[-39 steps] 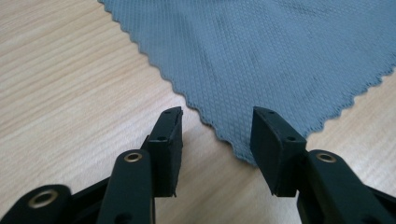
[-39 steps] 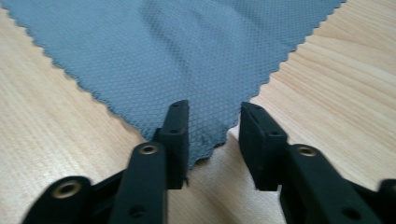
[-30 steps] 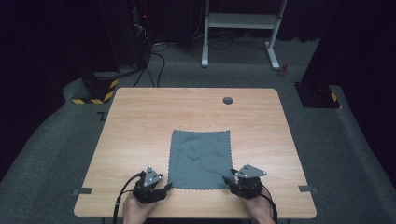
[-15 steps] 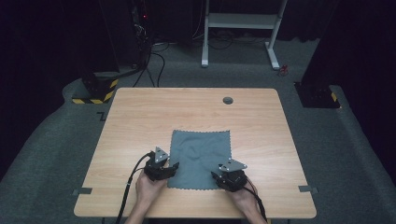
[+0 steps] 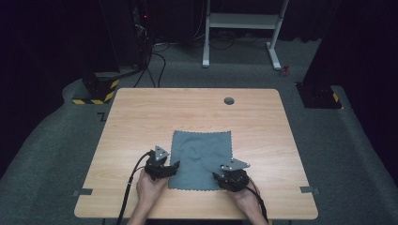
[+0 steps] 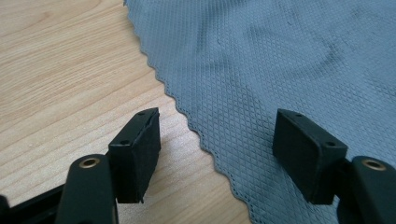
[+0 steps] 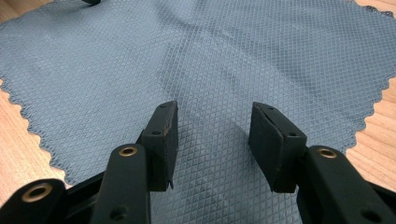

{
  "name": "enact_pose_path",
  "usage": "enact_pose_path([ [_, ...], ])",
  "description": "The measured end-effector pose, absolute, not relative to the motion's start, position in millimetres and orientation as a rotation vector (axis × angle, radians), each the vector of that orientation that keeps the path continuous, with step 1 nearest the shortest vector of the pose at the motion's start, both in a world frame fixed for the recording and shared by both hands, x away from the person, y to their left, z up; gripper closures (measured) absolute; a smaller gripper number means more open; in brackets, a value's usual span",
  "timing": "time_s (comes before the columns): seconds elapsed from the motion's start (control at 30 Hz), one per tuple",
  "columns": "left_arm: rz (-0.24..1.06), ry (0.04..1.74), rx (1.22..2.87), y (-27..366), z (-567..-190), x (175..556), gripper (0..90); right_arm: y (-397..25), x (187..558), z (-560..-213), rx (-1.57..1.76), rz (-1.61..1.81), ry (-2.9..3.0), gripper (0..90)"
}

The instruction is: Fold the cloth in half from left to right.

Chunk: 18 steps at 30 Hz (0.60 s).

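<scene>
**Both tools at the cloth's near edge**

The grey cloth (image 5: 202, 159) lies flat on the wooden surface (image 5: 141, 117). The left tool (image 6: 217, 140), jaws spread, straddles its scalloped left edge. The right tool (image 7: 212, 140), jaws also apart, hovers over its near right corner.

A blue-grey square cloth (image 5: 202, 157) with a fine diamond weave and a scalloped edge is seen on a pale wood-grain table (image 5: 141, 117), and matt black jaw pads with brass-coloured rivets are shown above it.
</scene>
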<state>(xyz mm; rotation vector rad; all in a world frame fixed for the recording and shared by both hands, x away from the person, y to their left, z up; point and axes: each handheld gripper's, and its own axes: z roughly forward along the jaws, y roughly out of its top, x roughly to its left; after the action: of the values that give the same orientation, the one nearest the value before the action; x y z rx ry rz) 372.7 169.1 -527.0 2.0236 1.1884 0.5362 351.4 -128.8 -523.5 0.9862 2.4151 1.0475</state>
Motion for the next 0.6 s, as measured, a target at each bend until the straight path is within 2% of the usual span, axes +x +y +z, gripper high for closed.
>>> enact_pose_path([
  [0.17, 0.529, 1.184, 2.025, 169, -527, 372, 31.2, -127, 352, -522, 1.02, 1.043, 2.408, 54.1],
  [0.3, 0.521, 1.177, 2.021, 170, -527, 372, 36.1, -122, 350, -515, 0.985, 1.102, 2.4, 54.3],
  [0.43, 0.467, 1.184, 1.987, 176, -526, 382, 37.9, -113, 347, -512, 0.926, 1.123, 2.436, 54.5],
  [0.6, 0.468, 1.19, 2.028, 176, -519, 400, 36.8, -97, 345, -513, 0.881, 1.137, 2.485, 55.8],
])
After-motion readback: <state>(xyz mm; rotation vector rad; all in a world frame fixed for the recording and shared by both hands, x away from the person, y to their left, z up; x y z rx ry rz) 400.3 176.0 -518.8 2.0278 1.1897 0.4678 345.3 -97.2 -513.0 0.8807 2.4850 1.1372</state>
